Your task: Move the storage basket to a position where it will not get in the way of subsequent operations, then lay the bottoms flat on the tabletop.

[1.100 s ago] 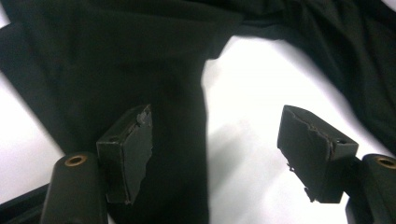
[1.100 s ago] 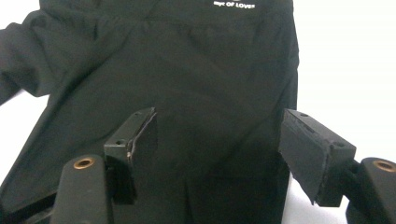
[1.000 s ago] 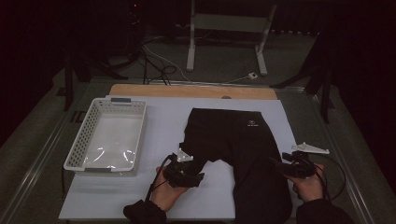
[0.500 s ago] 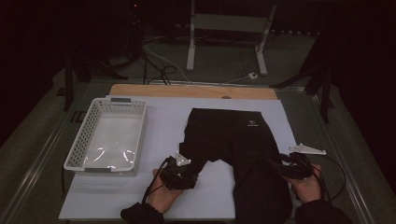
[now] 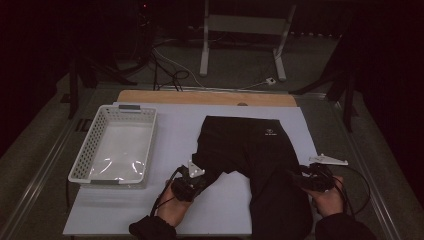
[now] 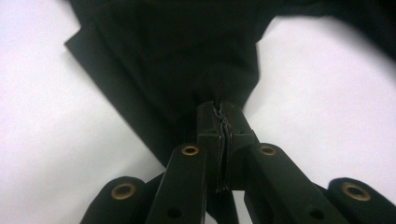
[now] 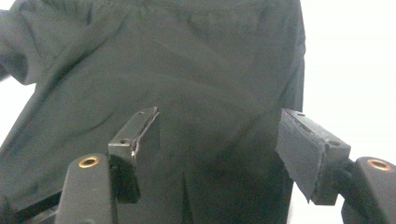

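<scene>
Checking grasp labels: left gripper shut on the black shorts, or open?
Shut on the black shorts: left gripper jaws meet, pinching the fabric edge.

Small white logo on the black garment (image 5: 270,133), too small to read

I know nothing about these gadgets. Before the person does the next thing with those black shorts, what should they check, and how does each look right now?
1. Left gripper pinching the black shorts: ok, jaws just closed on the hem.
2. Right gripper gripping: not ok, jaws open over the fabric.
3. Shorts lying flat: not ok, near leg bunched.
4. White basket free to receive: ok, nothing in it.
5. Cables clear of the cloth: cannot tell.
</scene>
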{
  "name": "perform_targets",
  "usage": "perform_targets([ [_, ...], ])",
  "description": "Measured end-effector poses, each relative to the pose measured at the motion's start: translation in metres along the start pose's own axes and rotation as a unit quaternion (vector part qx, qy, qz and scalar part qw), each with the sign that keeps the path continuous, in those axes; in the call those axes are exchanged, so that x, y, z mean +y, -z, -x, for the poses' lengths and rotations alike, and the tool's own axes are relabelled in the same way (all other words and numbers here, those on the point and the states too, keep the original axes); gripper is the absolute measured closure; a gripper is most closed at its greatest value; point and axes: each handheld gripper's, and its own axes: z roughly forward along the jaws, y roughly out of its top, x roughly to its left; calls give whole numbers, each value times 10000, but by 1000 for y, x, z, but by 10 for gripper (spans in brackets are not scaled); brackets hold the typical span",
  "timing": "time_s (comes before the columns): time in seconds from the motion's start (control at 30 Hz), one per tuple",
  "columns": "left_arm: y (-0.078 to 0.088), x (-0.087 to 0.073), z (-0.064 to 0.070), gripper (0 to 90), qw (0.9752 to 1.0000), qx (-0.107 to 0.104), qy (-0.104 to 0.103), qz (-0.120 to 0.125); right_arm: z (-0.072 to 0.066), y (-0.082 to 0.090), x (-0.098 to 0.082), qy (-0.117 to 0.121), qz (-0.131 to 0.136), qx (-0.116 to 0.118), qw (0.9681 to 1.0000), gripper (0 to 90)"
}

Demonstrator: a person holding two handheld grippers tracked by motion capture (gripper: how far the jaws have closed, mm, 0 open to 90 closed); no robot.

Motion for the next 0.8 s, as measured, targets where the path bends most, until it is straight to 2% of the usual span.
perform_targets([
  [0.27, 13, 8, 3, 883, 9985, -482, 110, 236, -2, -1, 1, 38, 42, 14, 10000, 316],
  [0.6, 17, 15, 3, 883, 9967, -701, 138, 391, -3, -1, 2, 52, 32, -1, 10000, 316],
  [0.8, 26, 35, -3, 883, 9945, -804, 126, 661, -4, -2, 1, 63, 3, 9, 10000, 316],
])
